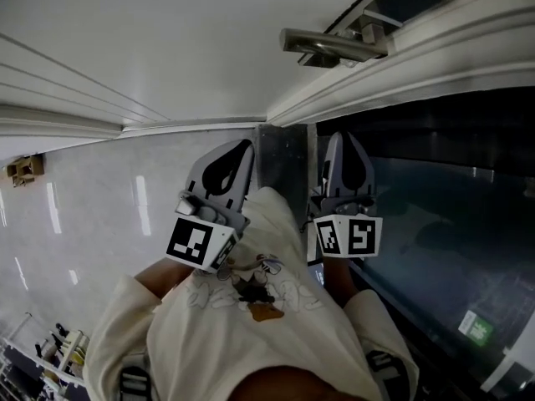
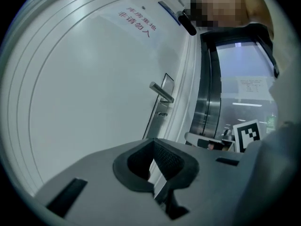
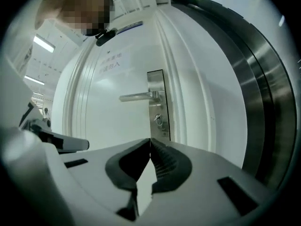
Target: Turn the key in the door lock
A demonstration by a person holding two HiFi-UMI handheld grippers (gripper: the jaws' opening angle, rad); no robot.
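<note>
A white door carries a silver lever handle (image 3: 138, 96) on a steel lock plate (image 3: 156, 86). Under the handle a small key (image 3: 158, 120) sits in the lock cylinder. My right gripper (image 3: 150, 140) is shut with nothing between its jaws, held back from the door with the key just above its tips. My left gripper (image 2: 153, 142) is also shut and empty, with the handle (image 2: 161, 92) and lock (image 2: 162, 113) farther off. In the head view both grippers, left (image 1: 238, 150) and right (image 1: 341, 140), hang close to the person's chest, below the handle (image 1: 334, 47).
A white door frame (image 3: 188, 93) runs to the right of the lock, with a dark glass panel and steel trim (image 3: 263, 98) beyond it. Red print (image 2: 136, 20) marks the door's upper part. Glossy grey floor (image 1: 84, 215) lies at the left.
</note>
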